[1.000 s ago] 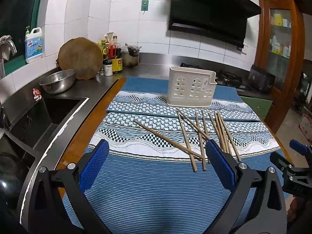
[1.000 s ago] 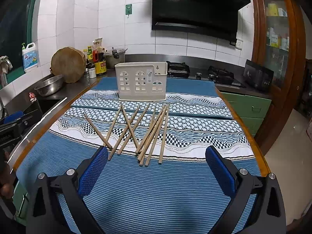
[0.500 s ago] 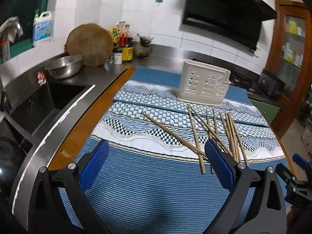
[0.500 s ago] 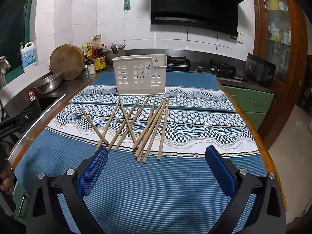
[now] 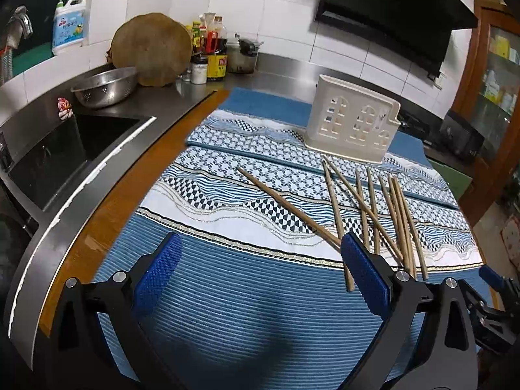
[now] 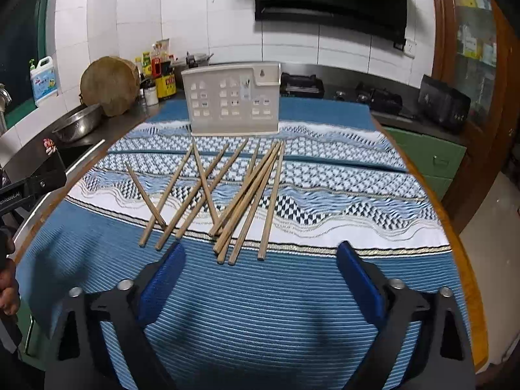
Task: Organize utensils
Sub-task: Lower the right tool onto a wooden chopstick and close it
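Note:
Several wooden chopsticks [image 6: 224,195] lie loosely fanned and crossed on a blue patterned mat [image 6: 325,195]; they also show in the left wrist view [image 5: 364,208]. A white perforated plastic utensil holder [image 6: 232,99] stands upright behind them, also in the left wrist view [image 5: 352,118]. My left gripper [image 5: 260,271] is open and empty, above the mat's near left part. My right gripper [image 6: 260,276] is open and empty, just short of the chopsticks' near ends.
A sink [image 5: 58,152] and a steel bowl [image 5: 105,86] are at the left, with a round wooden board [image 5: 151,48], bottles [image 5: 211,52] and a detergent jug [image 5: 69,24] behind. A gas stove [image 6: 370,97] sits behind the mat. The table's wooden edge [image 6: 468,260] runs along the right.
My left gripper has swung left and tilted, so the chopsticks sit further right in its view. My right gripper has moved forward, closer to the chopsticks. Both stay open.

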